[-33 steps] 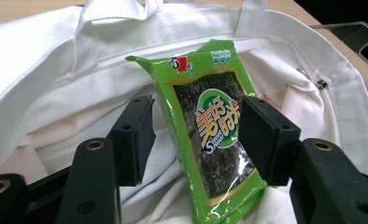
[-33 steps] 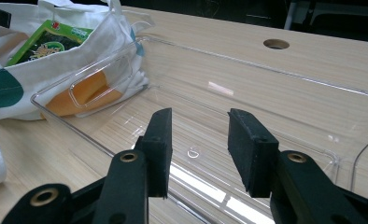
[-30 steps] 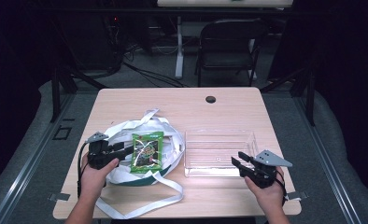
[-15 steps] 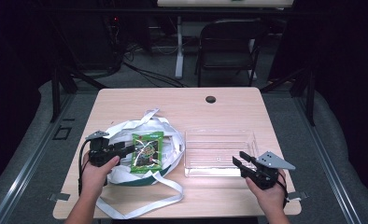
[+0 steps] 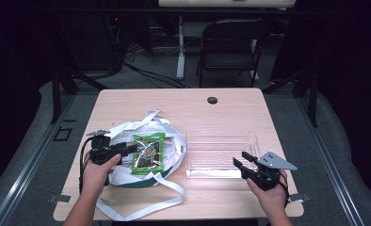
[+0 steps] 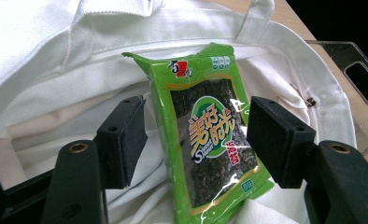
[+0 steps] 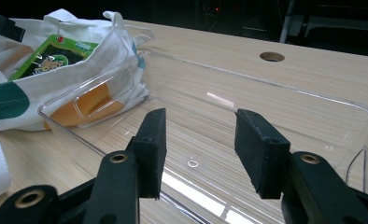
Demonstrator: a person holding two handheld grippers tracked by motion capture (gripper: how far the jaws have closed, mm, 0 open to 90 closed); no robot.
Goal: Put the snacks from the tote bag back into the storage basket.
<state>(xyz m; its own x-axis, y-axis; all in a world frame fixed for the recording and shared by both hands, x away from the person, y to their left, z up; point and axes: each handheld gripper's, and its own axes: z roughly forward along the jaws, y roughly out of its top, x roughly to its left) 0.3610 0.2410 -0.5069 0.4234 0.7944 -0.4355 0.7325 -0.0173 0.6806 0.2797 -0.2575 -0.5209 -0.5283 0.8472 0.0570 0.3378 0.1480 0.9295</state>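
Observation:
A green seaweed snack packet [image 5: 148,153] [image 6: 205,140] lies on top of a white cloth tote bag [image 5: 169,141] [image 6: 56,70] with a green band, left of the table's middle. My left gripper [image 5: 129,149] [image 6: 196,144] reaches in from the left. Its jaws have just been opening and now stand open on either side of the packet, no longer pressing it. An empty clear plastic tray [image 5: 221,141] [image 7: 266,88] sits to the right of the bag. My right gripper [image 5: 241,159] [image 7: 198,140] hovers at the tray's near rim. Its jaws have just been opening and hold nothing.
The light wooden table [image 5: 230,113] has a round cable hole [image 5: 212,100] [image 7: 272,56] near its far edge. The bag's long white straps [image 5: 141,207] trail toward the front edge. A dark folding chair [image 5: 230,47] stands behind the table.
The left gripper's jaws have spread apart around the packet, which stays lying on the bag. The right gripper's jaws have also widened a little. Both hands stay about where they were.

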